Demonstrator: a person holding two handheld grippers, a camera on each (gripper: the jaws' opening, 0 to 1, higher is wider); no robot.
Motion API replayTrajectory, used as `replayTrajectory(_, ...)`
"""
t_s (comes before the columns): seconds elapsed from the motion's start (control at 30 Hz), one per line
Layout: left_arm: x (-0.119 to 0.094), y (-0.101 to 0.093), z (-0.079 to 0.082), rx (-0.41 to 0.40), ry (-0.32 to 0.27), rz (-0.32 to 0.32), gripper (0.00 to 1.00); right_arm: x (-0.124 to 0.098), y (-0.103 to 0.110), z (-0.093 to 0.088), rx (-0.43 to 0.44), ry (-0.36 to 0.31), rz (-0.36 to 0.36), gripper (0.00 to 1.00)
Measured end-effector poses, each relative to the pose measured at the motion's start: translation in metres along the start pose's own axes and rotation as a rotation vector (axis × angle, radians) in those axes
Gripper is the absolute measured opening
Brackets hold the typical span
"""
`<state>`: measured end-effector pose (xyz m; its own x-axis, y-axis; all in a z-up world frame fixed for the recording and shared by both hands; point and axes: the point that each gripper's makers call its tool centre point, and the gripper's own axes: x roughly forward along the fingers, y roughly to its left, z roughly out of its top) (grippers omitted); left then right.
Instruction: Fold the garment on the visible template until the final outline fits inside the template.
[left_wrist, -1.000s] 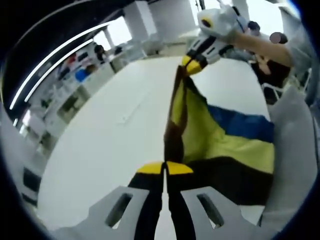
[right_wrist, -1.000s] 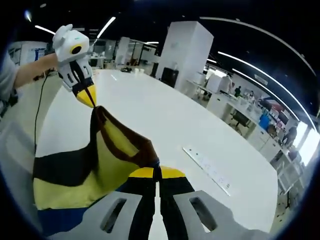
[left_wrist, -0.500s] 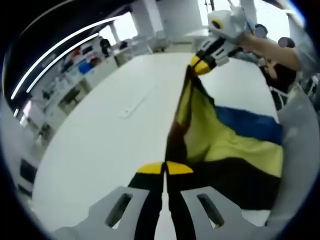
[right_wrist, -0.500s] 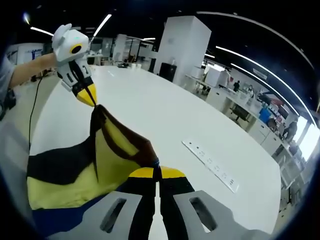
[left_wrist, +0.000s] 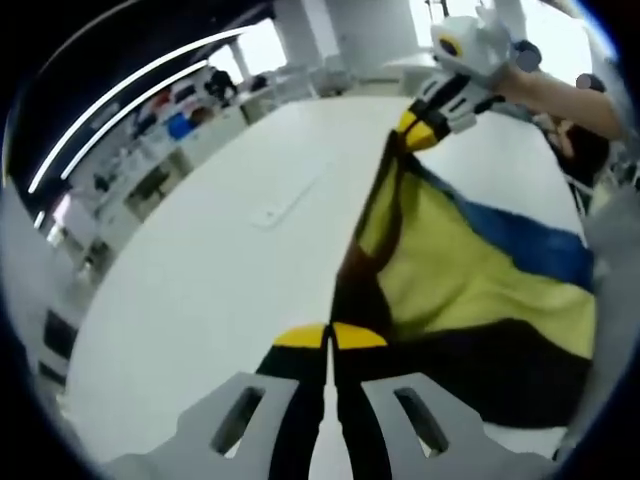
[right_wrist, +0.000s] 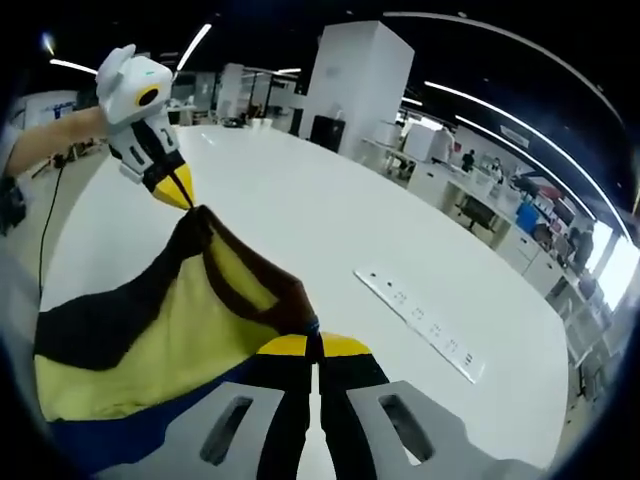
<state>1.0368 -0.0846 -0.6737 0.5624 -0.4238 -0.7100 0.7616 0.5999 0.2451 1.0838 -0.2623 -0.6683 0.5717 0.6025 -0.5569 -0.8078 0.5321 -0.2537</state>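
A yellow, blue and dark brown garment (left_wrist: 470, 280) hangs lifted above the white table (left_wrist: 200, 290), stretched between both grippers. My left gripper (left_wrist: 329, 338) is shut on one dark edge of it. In the left gripper view the right gripper (left_wrist: 418, 130) pinches the far corner at the upper right. In the right gripper view my right gripper (right_wrist: 314, 346) is shut on the brown edge of the garment (right_wrist: 170, 310), and the left gripper (right_wrist: 178, 190) holds the other end at the upper left. No template outline shows on the table.
A long white power strip (right_wrist: 420, 322) lies on the white table (right_wrist: 320, 230), also seen as power strip (left_wrist: 290, 200). Desks, shelves and a white pillar (right_wrist: 355, 85) stand beyond the table. A person's forearm (left_wrist: 560, 95) holds the right gripper.
Both views have shifted a little as the hands moved. The garment is spread wider and hangs flatter between the grippers. Both grips are unchanged.
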Motion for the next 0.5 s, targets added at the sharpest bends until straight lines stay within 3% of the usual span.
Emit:
replayTrajectory(0.27, 0.025, 0.013, -0.001, 0.013, 0.019, 0.014, 0.0, 0.019, -0.011, -0.014, 0.039, 0.028, -0.012, 0.02)
replayTrajectory(0.5, 0.039, 0.008, -0.005, 0.011, 0.032, 0.023, 0.0, 0.029, -0.011, -0.026, 0.063, 0.055, -0.02, 0.02)
